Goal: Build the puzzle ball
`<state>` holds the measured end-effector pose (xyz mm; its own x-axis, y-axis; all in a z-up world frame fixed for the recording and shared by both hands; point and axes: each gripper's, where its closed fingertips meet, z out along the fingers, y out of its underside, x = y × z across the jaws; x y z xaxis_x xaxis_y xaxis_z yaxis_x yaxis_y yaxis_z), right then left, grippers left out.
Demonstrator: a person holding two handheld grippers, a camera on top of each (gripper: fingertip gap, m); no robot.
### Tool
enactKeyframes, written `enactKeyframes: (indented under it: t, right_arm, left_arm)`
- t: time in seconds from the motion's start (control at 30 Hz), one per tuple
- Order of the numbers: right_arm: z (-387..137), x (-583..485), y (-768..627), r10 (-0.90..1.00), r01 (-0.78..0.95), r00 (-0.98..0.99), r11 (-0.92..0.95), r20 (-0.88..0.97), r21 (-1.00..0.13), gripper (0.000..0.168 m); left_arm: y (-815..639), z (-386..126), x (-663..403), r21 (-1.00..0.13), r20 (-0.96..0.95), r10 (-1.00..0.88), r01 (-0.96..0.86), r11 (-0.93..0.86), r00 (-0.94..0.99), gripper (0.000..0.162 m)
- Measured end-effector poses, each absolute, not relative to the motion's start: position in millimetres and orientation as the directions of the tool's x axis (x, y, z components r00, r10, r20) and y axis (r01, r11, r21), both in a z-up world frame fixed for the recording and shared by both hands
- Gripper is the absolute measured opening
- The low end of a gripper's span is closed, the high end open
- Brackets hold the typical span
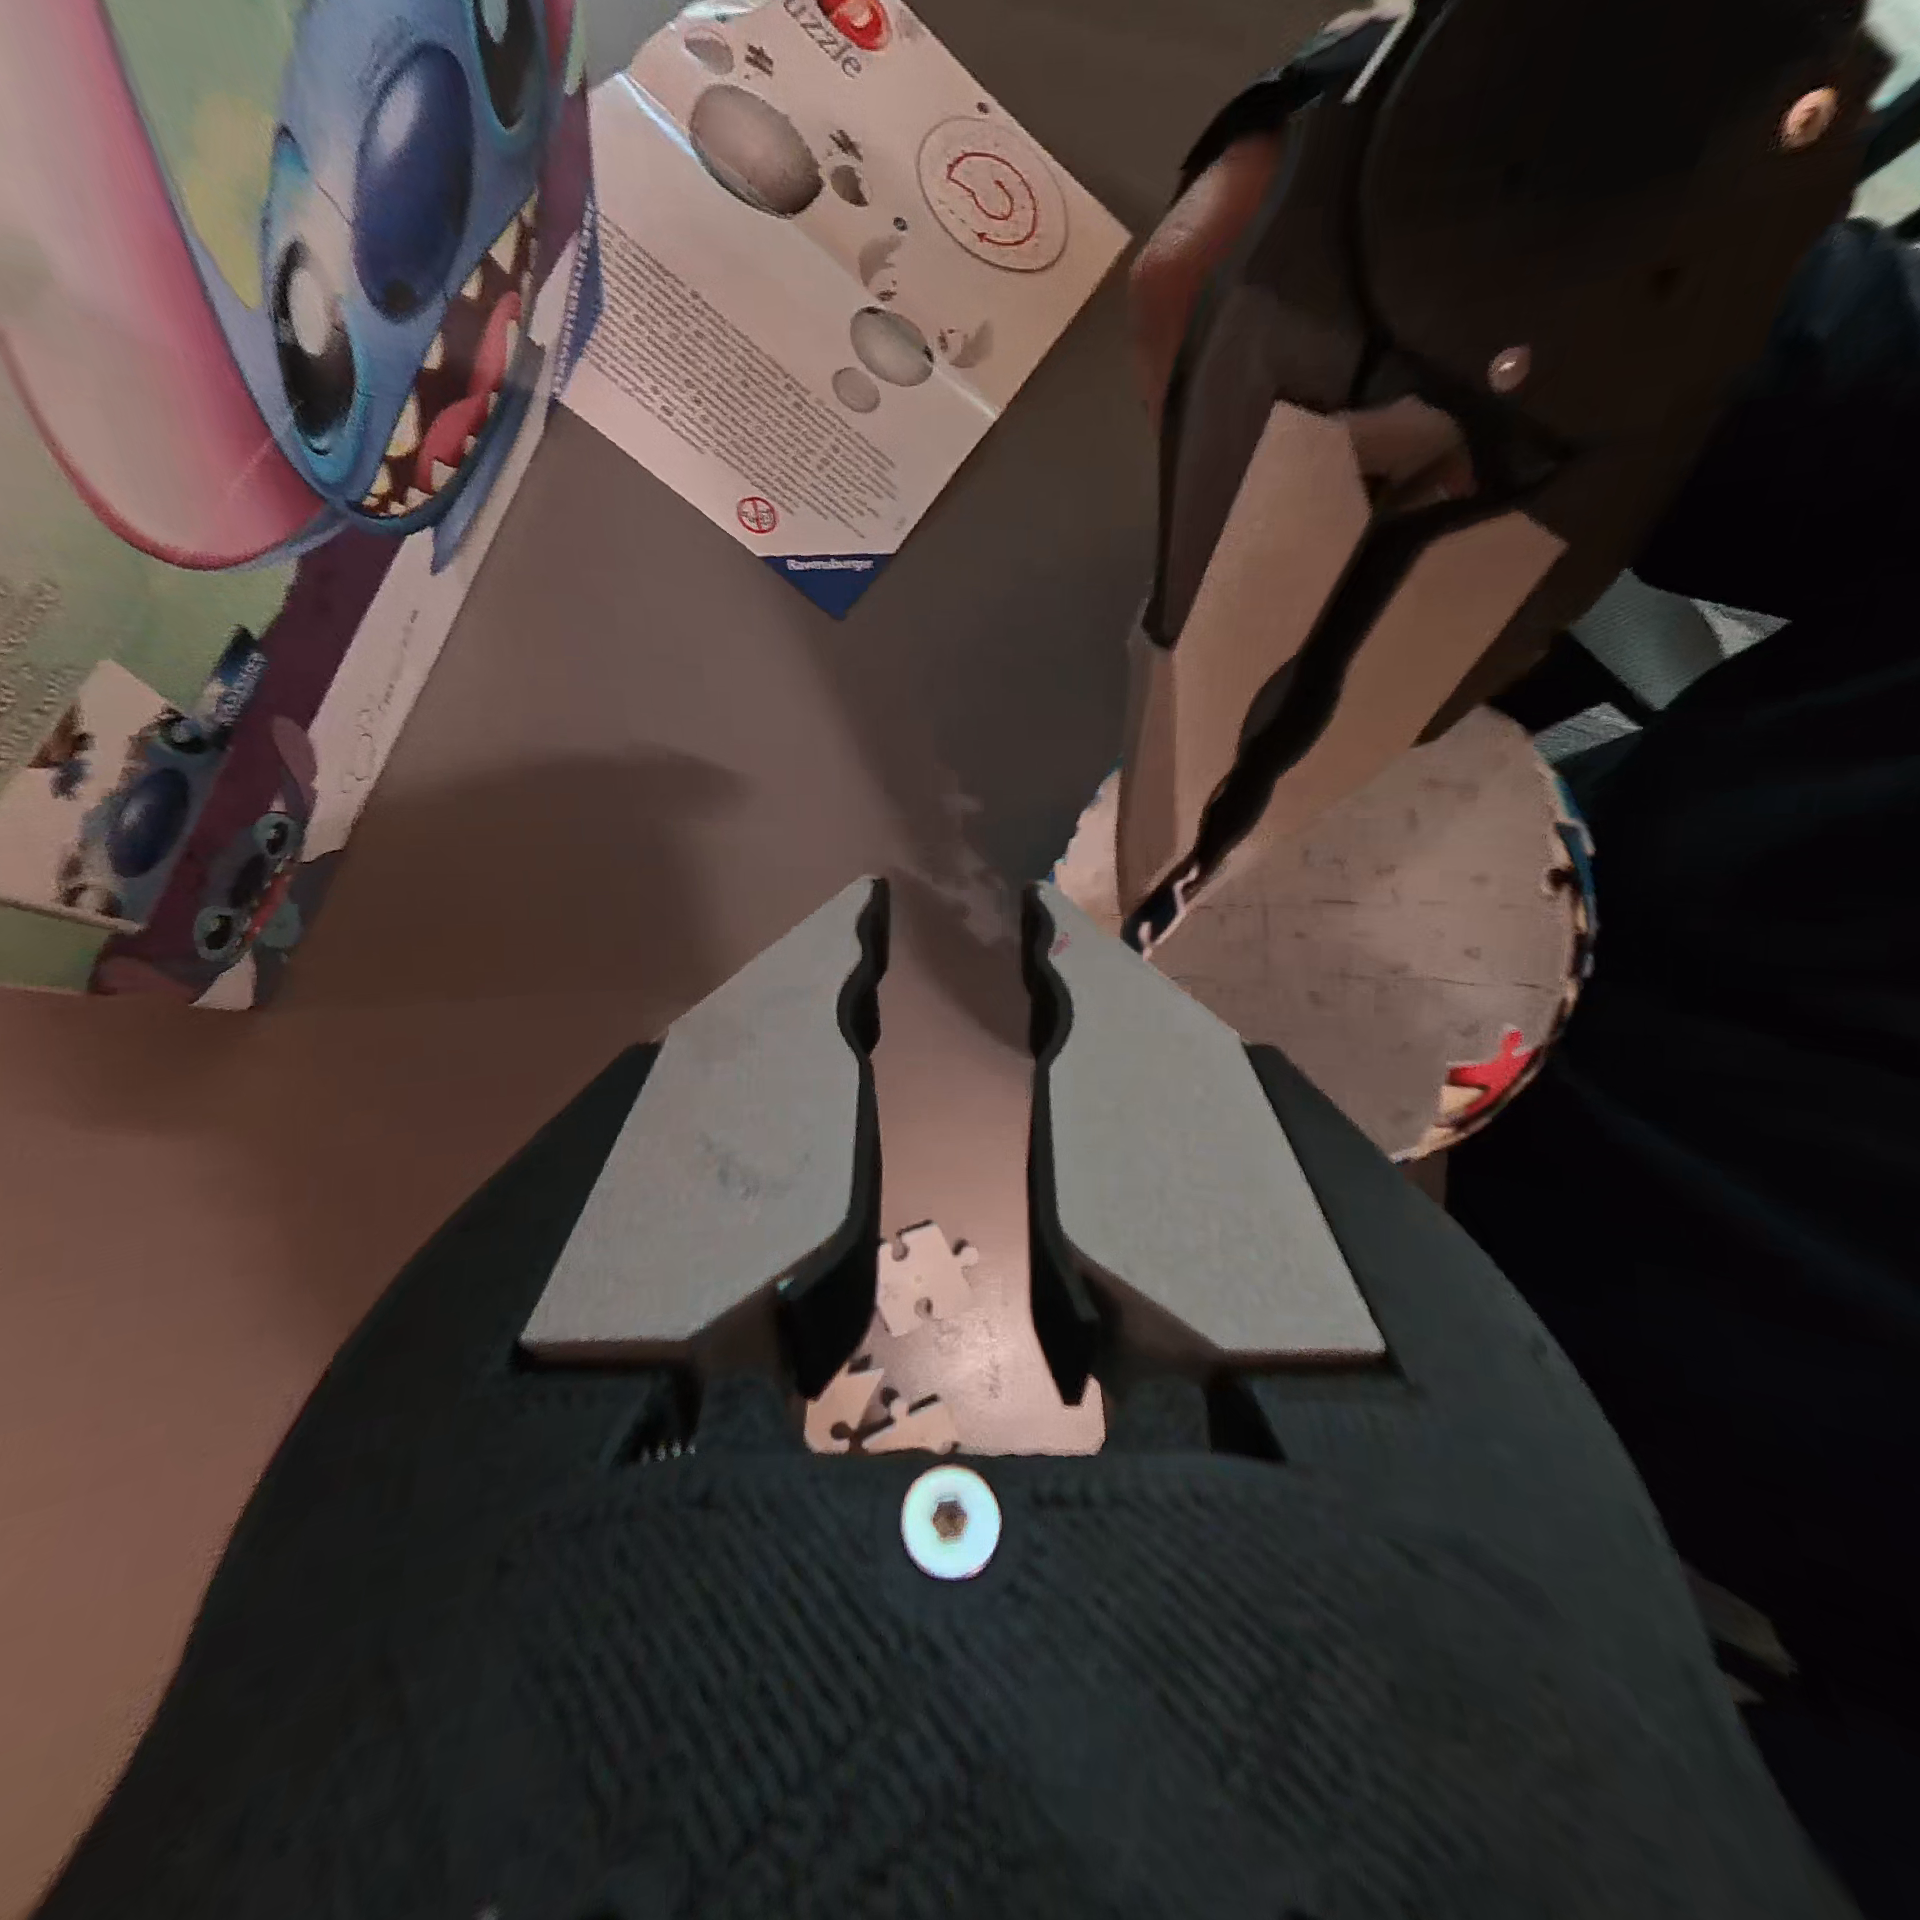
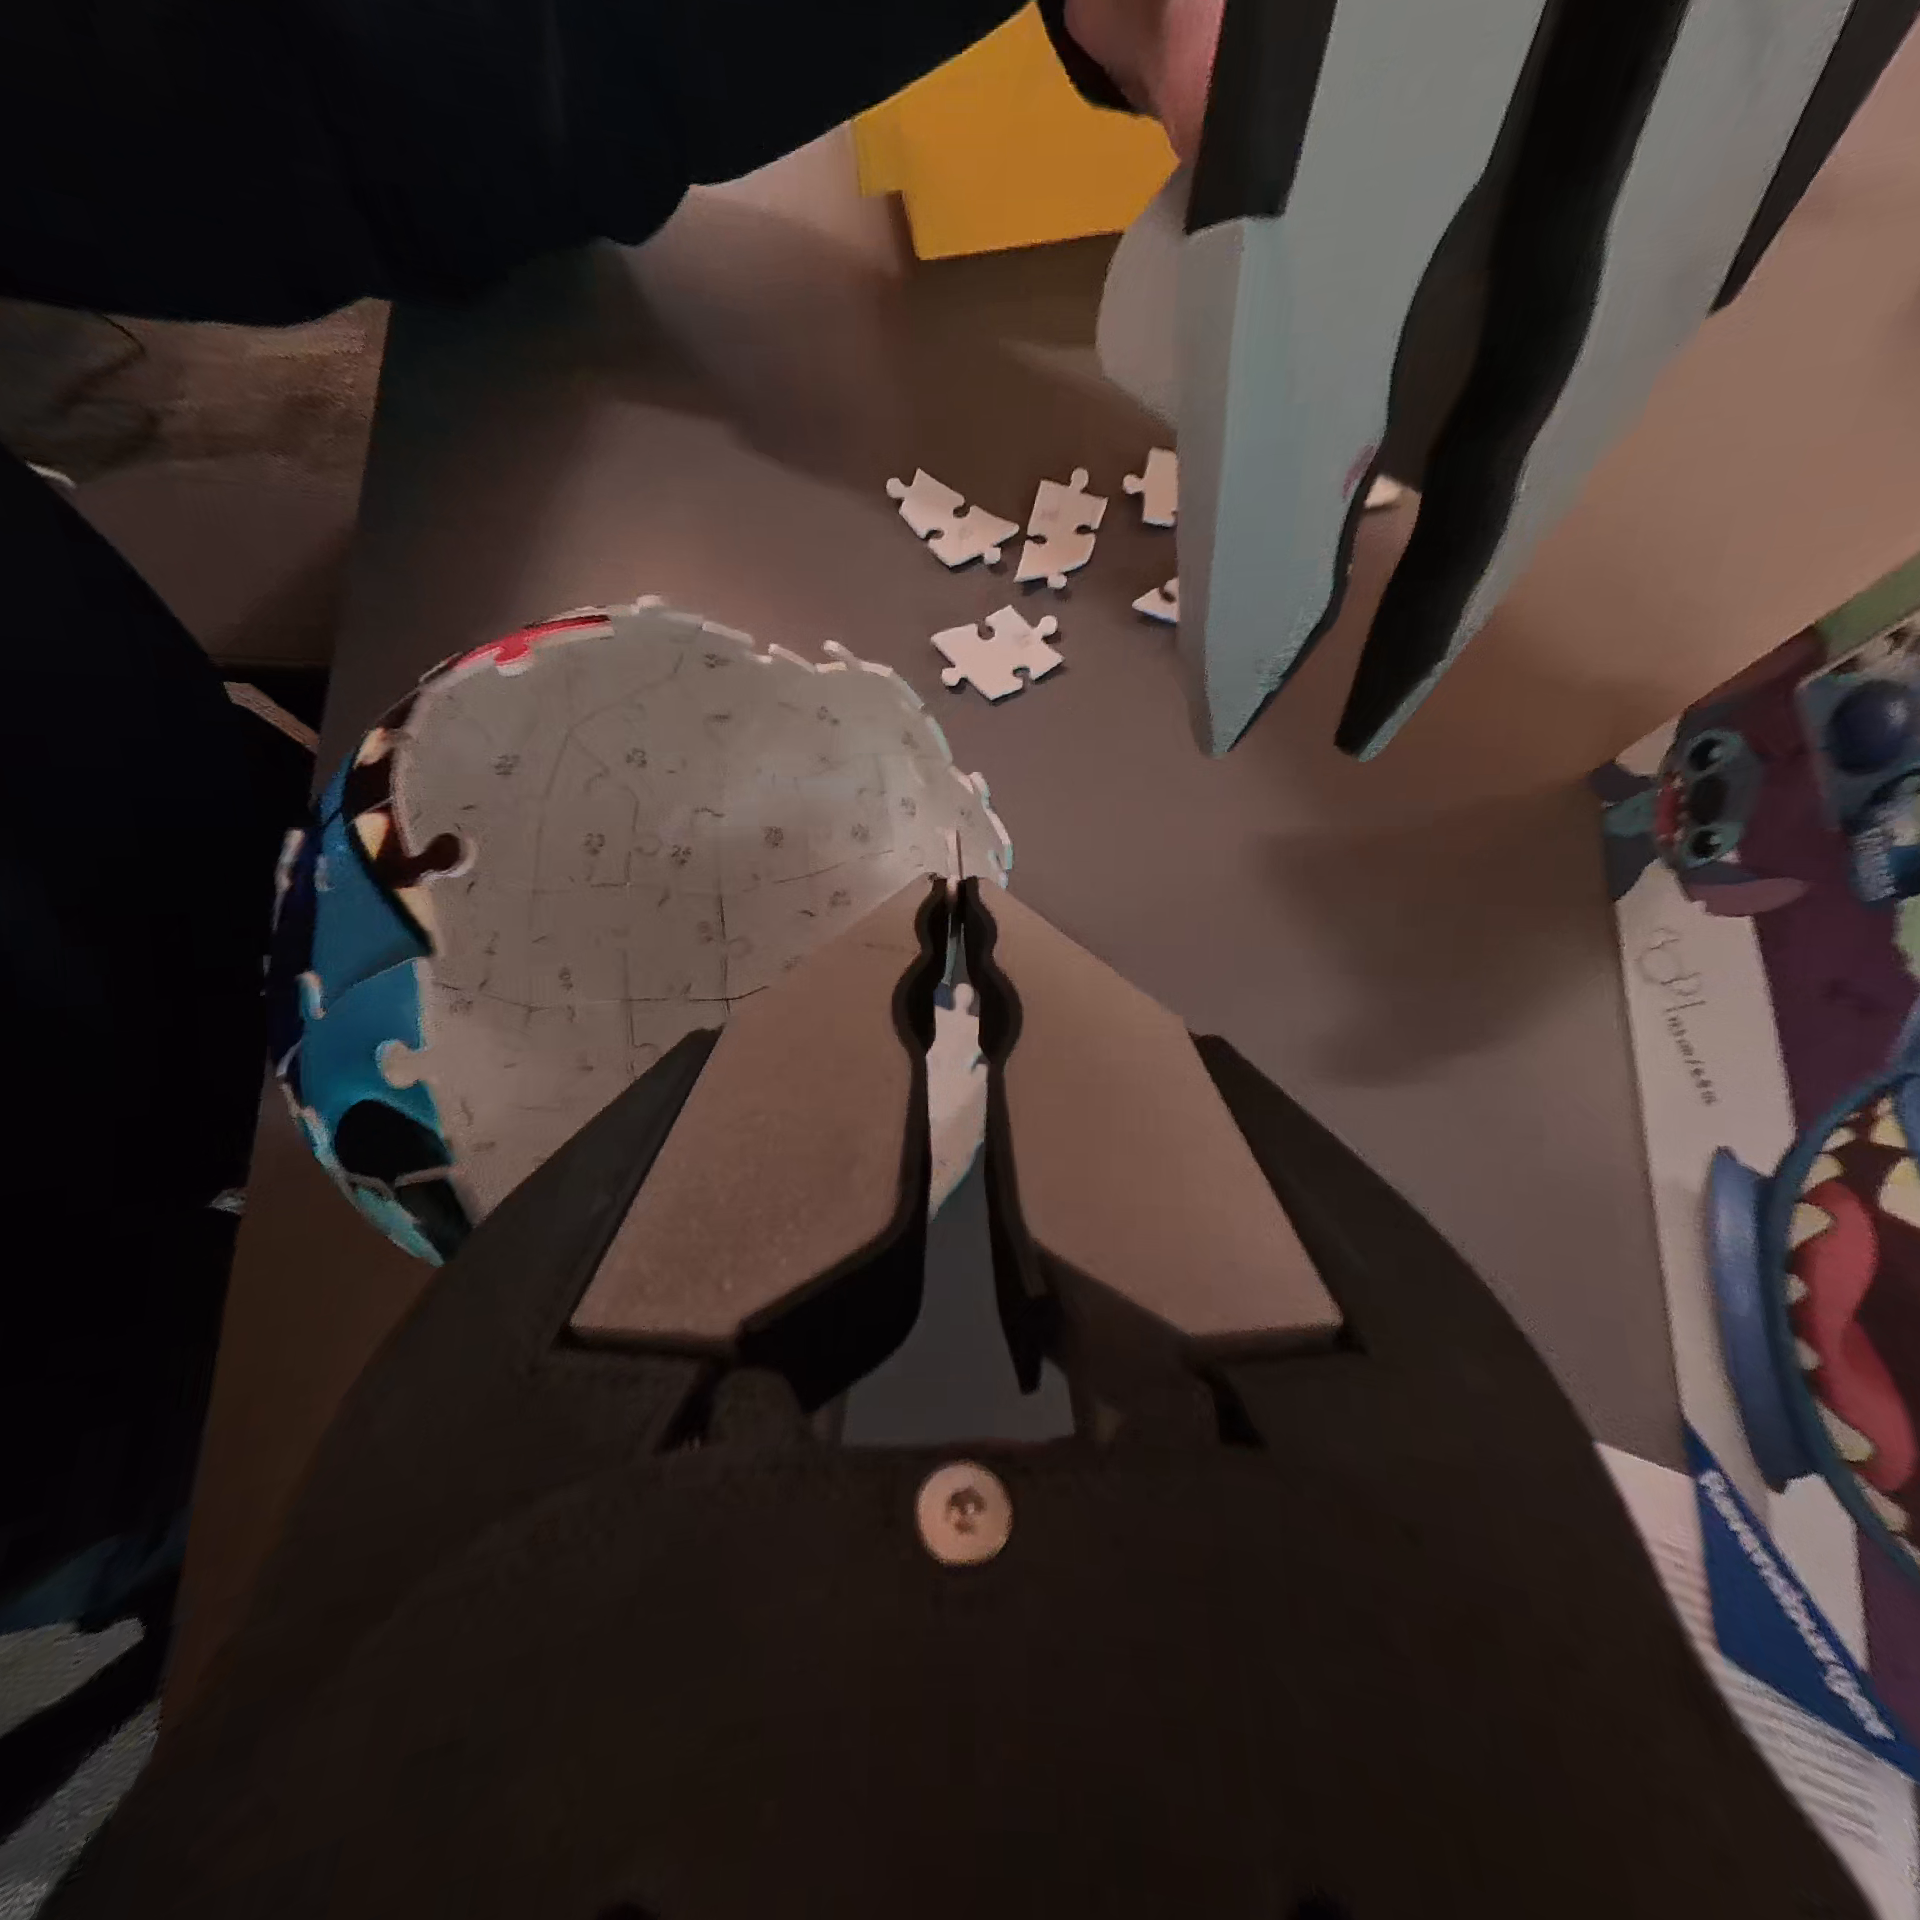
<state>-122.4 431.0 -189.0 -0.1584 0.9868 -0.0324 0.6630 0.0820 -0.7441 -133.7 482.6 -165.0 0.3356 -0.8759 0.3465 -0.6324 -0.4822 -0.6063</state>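
The partly built puzzle ball (image 2: 644, 831) is an open half shell, white and numbered inside, blue outside. It rests on the brown table. My right gripper (image 2: 956, 894) is shut on its rim on the right side. In the left wrist view the shell (image 1: 1403, 956) lies at the right, with the right gripper (image 1: 1169, 904) pinching its edge. My left gripper (image 1: 956, 904) is open and empty, hovering over loose white pieces (image 1: 920, 1278). It also shows in the right wrist view (image 2: 1294, 743), above several loose pieces (image 2: 997, 644).
The puzzle box (image 1: 260, 312) with a blue cartoon figure lies at the left and shows in the right wrist view (image 2: 1818, 1039) at the right. A folded instruction sheet (image 1: 831, 291) lies beyond. A yellow object (image 2: 1008, 156) sits at the far edge. A person's dark sleeve (image 2: 312, 135) reaches across. The grippers' ends are close to 6 cm from one another.
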Motion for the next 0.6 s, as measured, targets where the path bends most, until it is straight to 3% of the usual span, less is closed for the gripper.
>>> enactKeyframes:
  t: [0.27,0.6]
  right_arm:
    - [-196,-121,427,0.983,0.668,-0.127,-0.017,-0.136,-0.744,0.000]
    - [-189,-119,434,0.985,0.628,-0.093,-0.053,-0.142,-0.777,0.000]
  left_arm:
    - [455,-176,-126,-0.545,0.405,-0.877,-0.702,-0.459,0.259,0.033]
    - [434,-181,-112,-0.519,0.361,-0.910,-0.767,-0.377,0.203,0.025]
